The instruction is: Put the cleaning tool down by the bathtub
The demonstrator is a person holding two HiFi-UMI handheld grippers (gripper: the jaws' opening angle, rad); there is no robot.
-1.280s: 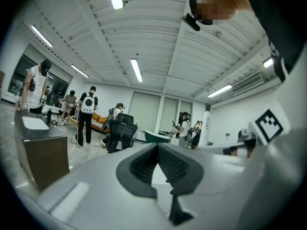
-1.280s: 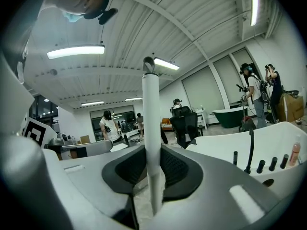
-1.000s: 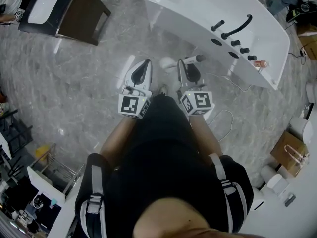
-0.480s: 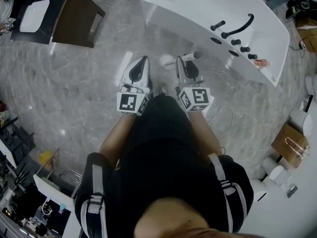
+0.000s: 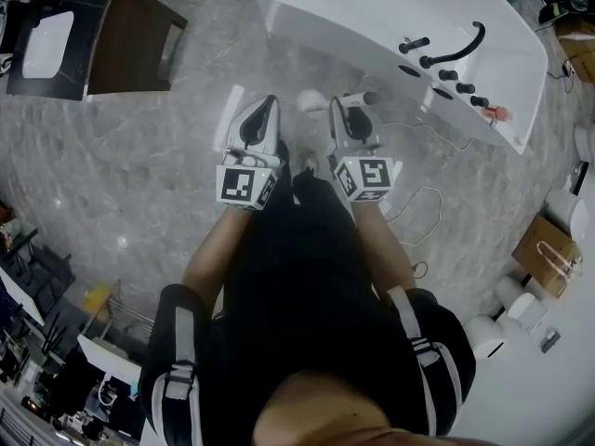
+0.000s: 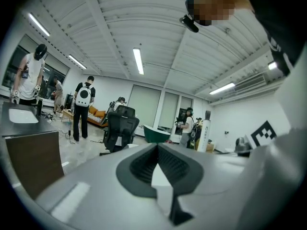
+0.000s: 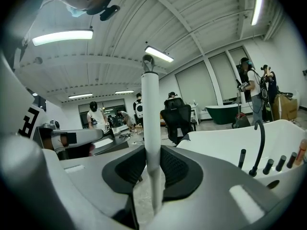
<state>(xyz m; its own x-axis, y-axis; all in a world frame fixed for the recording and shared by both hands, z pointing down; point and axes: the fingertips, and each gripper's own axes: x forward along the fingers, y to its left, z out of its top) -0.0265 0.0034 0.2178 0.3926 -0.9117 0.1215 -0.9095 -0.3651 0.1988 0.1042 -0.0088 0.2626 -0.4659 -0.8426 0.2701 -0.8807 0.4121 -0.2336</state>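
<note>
White plastic tool [image 7: 149, 109]: one item, a long straight handle with a grey loop at its tip, clamped between the dark pads of the right tongs [image 7: 152, 164], which press on it from both sides. We note that it stands crosswise to the jaws and sticks out past them on either side, clear of the floor [image 5: 139, 175]. Left tongs [image 6: 156, 150]: jaws together, nothing between them, carried level with the right pair and just beside it. Tub [image 5: 390, 17]: white, with black tap fittings [image 5: 456, 49] on its rim, ahead of the right tongs and off to their right, near but not touching. Cable [image 5: 418, 212]: thin and looped on the floor, to the right of the right tongs and behind them. Step in hand, as we judge it: the carry, with the tool held above the floor short of the tub and not yet set down. Next move, as we reckon it: bring the right tongs down beside the tub wall, rest the tool on bare floor away from the cable, then part the jaws. The left pair has no part to play.
</note>
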